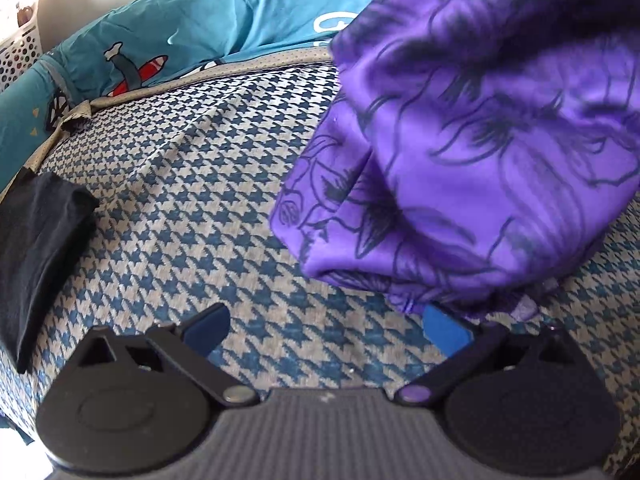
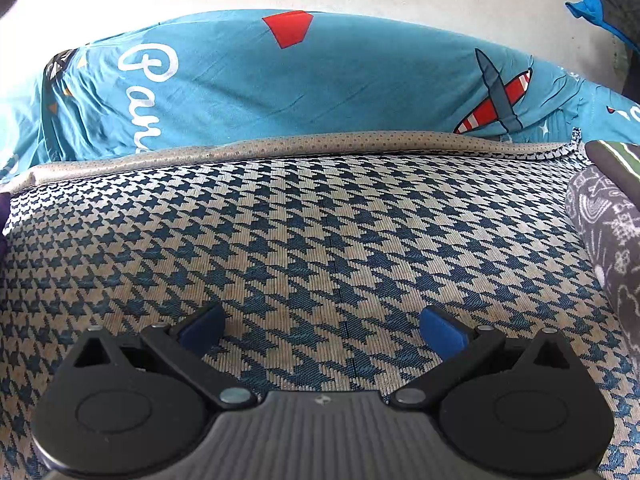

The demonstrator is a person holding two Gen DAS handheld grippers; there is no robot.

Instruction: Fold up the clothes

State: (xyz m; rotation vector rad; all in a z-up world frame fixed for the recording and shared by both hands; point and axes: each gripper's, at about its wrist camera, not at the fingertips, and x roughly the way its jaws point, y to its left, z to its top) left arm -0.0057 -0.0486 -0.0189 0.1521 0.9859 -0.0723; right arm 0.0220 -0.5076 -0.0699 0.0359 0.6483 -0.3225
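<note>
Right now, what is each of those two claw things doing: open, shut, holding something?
Left gripper: open, holding nothing; purple garment hangs just beyond.
Right gripper: open, empty.

Left gripper [image 1: 326,330] fingers spread wide; right gripper [image 2: 322,330] fingers spread wide.

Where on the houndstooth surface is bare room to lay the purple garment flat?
Bare houndstooth cover lies between the teal bedding behind and the right gripper, and between the black folded cloth and the purple garment. It is crowded at the right edge, by the grey printed fabric.
</note>
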